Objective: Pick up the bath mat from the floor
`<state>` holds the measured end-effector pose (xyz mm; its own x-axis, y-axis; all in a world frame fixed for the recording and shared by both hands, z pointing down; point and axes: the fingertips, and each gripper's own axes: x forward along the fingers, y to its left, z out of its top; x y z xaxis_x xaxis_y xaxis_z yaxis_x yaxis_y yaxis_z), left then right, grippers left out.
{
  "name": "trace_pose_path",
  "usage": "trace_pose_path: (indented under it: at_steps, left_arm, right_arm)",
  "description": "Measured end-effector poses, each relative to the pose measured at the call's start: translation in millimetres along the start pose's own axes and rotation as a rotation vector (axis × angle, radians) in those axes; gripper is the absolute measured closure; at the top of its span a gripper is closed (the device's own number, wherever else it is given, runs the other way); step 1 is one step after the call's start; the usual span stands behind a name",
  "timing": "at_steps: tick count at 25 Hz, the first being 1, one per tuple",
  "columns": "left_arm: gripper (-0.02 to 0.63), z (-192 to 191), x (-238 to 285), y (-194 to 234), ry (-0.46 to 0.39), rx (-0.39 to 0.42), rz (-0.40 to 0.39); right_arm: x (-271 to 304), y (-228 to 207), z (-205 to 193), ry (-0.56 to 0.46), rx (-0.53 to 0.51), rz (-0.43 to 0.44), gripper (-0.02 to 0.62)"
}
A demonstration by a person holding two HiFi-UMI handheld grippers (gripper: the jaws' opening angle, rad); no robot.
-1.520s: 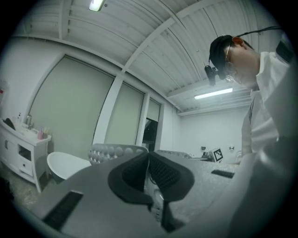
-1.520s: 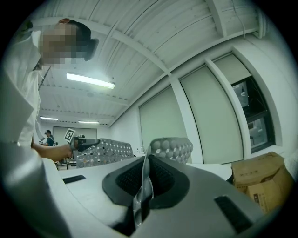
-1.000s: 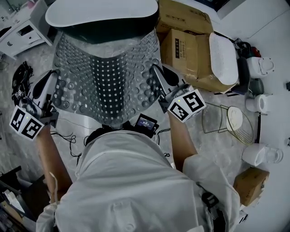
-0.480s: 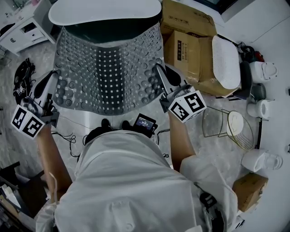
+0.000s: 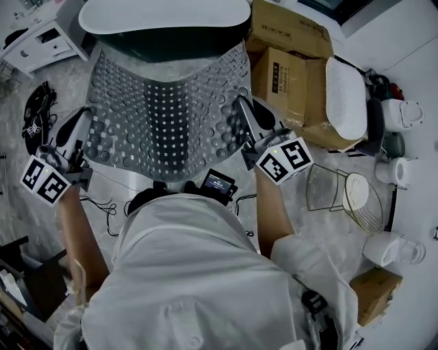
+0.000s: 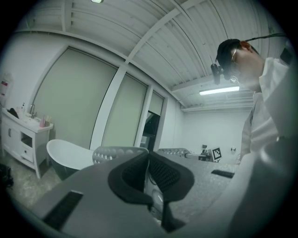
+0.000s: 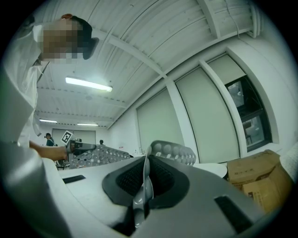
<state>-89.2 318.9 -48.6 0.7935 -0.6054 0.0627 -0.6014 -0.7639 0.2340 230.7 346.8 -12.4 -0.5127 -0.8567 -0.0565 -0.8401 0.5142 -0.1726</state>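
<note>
The bath mat [image 5: 164,116] looks rubbery and bumpy, the bathtub [image 5: 164,15] glossy.

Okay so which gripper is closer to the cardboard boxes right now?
Right. The right gripper, shut on the right edge of the bath mat, is just beside the cardboard boxes. The left gripper grips the opposite edge, the whole mat away.

1 grey studded bath mat [image 5: 164,116], 1 white bathtub [image 5: 164,14] and 1 white cabinet [image 5: 41,44]. 2 handheld grippers: the left gripper [image 5: 82,116] and the right gripper [image 5: 241,106]. 3 cardboard boxes [image 5: 291,27] [image 5: 287,78] [image 5: 375,294] and 1 wire basket [image 5: 321,184].
</note>
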Motion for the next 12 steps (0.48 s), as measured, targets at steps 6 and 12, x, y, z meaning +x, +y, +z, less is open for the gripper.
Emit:
trace_pose_path:
  at_steps: [6,12]
  left_arm:
    - [0.594,-0.1,-1.5,2.3,-0.009,-0.019,0.011]
    - [0.594,-0.7,-1.4,1.2,-0.014,-0.021,0.027]
  right_arm:
    - [5.9,-2.1,-1.1,-0.005,0.021,0.018,0.56]
    - [6.8,-4.8,-4.4,-0.004,0.023,0.035,0.56]
